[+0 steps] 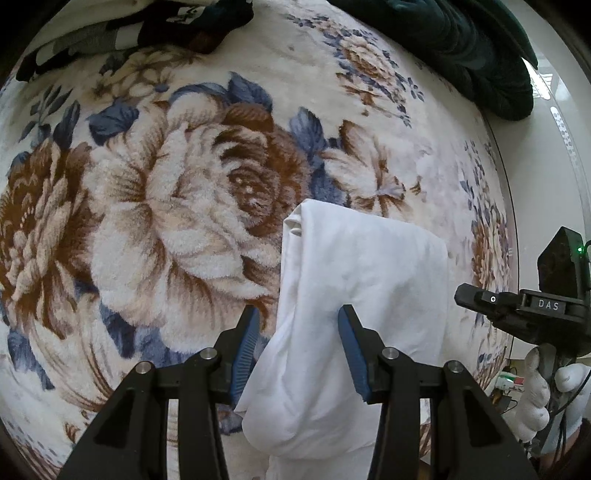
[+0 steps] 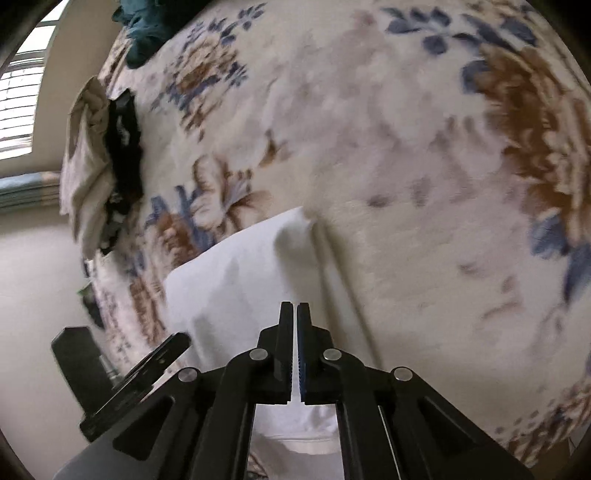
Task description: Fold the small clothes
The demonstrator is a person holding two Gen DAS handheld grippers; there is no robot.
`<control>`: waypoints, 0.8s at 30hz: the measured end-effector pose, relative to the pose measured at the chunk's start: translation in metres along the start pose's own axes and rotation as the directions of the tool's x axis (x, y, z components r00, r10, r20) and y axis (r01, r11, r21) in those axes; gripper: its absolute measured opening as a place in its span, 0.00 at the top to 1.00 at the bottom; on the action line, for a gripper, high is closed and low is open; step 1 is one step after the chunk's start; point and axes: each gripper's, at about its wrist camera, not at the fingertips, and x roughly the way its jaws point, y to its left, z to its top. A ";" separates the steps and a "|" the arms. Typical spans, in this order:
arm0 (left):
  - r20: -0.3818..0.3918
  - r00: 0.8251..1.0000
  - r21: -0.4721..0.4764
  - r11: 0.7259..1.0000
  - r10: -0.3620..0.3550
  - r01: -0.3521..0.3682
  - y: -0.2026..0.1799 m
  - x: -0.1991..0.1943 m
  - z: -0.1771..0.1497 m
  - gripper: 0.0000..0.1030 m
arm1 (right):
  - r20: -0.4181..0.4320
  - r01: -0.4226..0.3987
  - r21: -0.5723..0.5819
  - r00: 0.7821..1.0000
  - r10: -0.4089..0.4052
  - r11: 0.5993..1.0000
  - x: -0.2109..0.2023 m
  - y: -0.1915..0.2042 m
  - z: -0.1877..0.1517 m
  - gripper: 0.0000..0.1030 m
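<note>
Floral blanket (image 1: 184, 221), white garment (image 1: 362, 277) cut off below, left gripper (image 1: 299, 325) fingers apart around it, right gripper (image 2: 294, 314) clenched, blurred.

left gripper (image 1: 297, 350) has its jaws partway apart, angled steeply down; right gripper (image 2: 294, 325) is pinched nearly closed, also tilted down.

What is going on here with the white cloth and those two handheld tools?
A person is folding a small white garment on a floral blanket, with a gripper in each hand. The left gripper has its jaws parted around a bunched fold of the cloth. The right gripper has its jaws almost together over the garment; whether it pinches fabric cannot be told. Other clothes lie at the blanket's far edge.
</note>
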 end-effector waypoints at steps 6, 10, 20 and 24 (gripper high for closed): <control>0.001 1.000 0.006 1.000 0.016 -0.016 0.002 0.001 0.000 0.59 | -0.073 0.035 -0.004 0.997 -0.035 0.999 0.044 -0.003 -0.009 0.44; 0.015 0.999 0.032 0.999 0.041 -0.041 -0.001 -0.001 0.000 0.59 | 0.053 0.169 -0.126 0.985 -0.163 0.978 0.041 0.018 -0.020 0.93; -0.009 0.999 0.059 0.997 0.045 -0.045 -0.009 0.008 0.008 0.59 | 0.173 0.229 -0.133 0.963 -0.205 0.964 0.003 0.033 -0.018 0.96; -0.013 0.999 0.065 0.997 0.031 -0.030 -0.011 0.015 0.012 0.60 | 0.120 0.212 -0.150 0.973 -0.195 0.966 0.011 0.035 -0.012 0.96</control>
